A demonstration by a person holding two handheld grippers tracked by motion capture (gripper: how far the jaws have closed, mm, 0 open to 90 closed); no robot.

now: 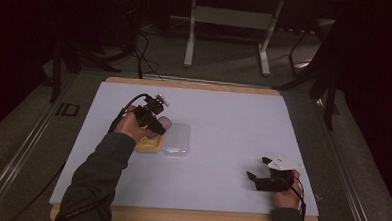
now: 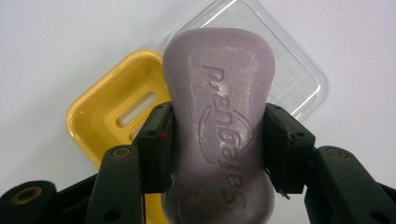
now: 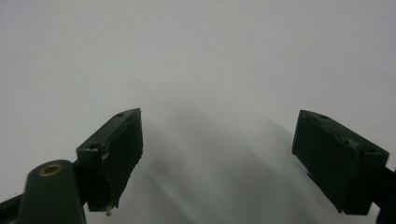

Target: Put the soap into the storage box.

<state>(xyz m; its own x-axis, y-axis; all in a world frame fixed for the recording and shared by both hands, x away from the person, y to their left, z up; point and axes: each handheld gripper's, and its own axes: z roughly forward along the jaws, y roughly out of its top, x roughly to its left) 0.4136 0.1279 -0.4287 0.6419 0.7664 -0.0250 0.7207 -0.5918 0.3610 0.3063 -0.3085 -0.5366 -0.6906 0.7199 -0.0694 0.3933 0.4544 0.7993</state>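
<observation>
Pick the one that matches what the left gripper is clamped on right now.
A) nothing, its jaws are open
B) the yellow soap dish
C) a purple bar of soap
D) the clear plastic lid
C: the left gripper has its jaws pressed on both sides of the purple bar of soap, held above the yellow soap dish and clear lid.

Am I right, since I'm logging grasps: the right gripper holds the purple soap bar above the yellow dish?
Wrong gripper. The left gripper is shut on the purple soap bar above the yellow dish, as the left gripper view shows. The right gripper is open.
</observation>
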